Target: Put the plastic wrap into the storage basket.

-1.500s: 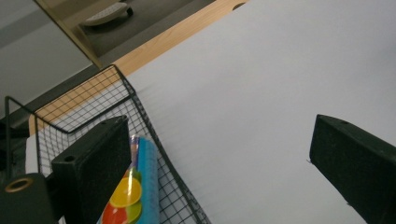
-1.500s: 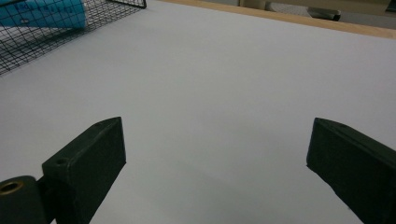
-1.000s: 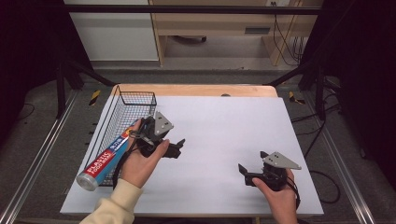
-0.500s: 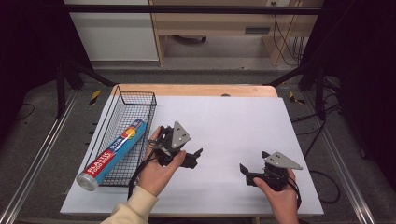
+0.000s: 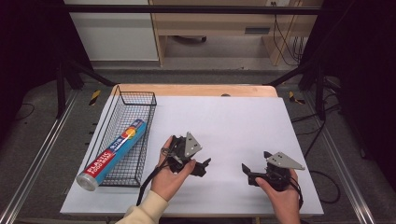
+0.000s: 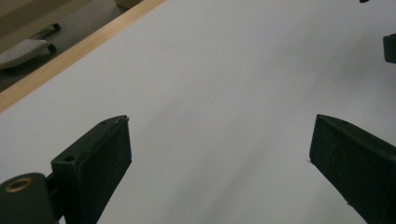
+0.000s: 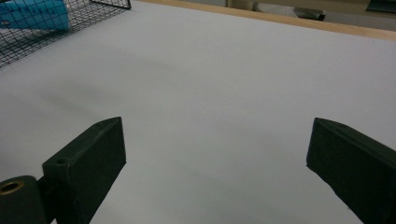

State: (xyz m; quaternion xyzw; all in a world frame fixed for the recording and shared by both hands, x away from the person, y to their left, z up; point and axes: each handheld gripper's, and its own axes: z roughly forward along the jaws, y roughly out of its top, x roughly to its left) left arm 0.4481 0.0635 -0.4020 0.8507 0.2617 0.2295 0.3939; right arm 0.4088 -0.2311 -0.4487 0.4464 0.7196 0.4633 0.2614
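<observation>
Where the high view looks down on the white desk point(image 5: 224, 121), a blue roll of plastic food wrap point(image 5: 113, 154) lies in the black wire basket point(image 5: 140, 100) at the left side, long axis on a diagonal, its grey capped end pointing toward the near left corner and overhanging the basket's near edge, its far end lying toward the basket's right wall. White lettering on a red band reads "PLASTIC FOOD WRAP"; smaller print is too small to read. Left tongs point(image 5: 203, 166), held just right of the basket, are spread and grip nothing; right tongs point(image 5: 248, 173), near the front right, are likewise spread and empty. Broad bare surface lies between and beyond them up to the wooden far edge. Left gripper view: both jaws stand wide apart over bare white desk point(image 6: 224, 79). Right gripper view: jaws wide apart, basket point(image 7: 107, 3) and the blue roll point(image 7: 35, 14) at upper left, well apart from them.
</observation>
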